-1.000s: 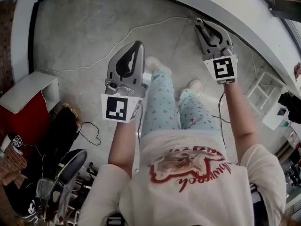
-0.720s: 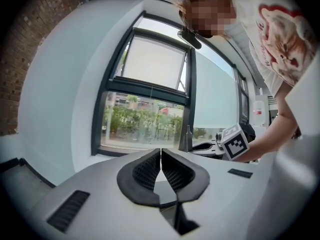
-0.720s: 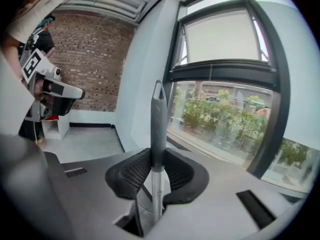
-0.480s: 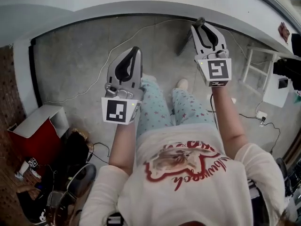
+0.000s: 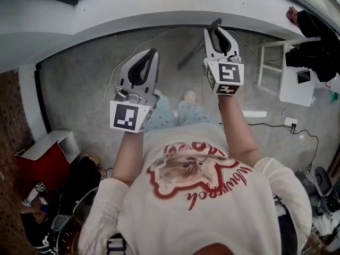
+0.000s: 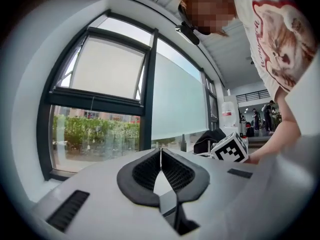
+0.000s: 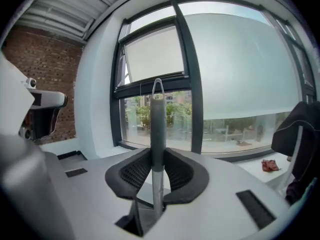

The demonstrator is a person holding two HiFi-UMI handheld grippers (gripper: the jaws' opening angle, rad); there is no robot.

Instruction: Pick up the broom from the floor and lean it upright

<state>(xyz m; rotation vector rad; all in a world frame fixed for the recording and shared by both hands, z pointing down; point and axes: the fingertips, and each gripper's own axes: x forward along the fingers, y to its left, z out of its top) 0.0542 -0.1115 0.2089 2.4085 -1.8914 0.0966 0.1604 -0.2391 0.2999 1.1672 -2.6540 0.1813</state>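
The left gripper (image 5: 152,53) hangs over the concrete floor (image 5: 85,84), its jaws pressed together on nothing; just right of it the grey broom handle (image 5: 190,56) slants down-left beneath the right gripper (image 5: 218,32), which clenches it below its looped tip (image 7: 157,86), facing the window (image 7: 235,74).

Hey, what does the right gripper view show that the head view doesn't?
Only the right gripper view: the jaws closed on the broom handle, and shrubs outside the window. Only the head view: the left gripper, the person's shirt, the floor, a red box. Both: the right gripper holding the handle.
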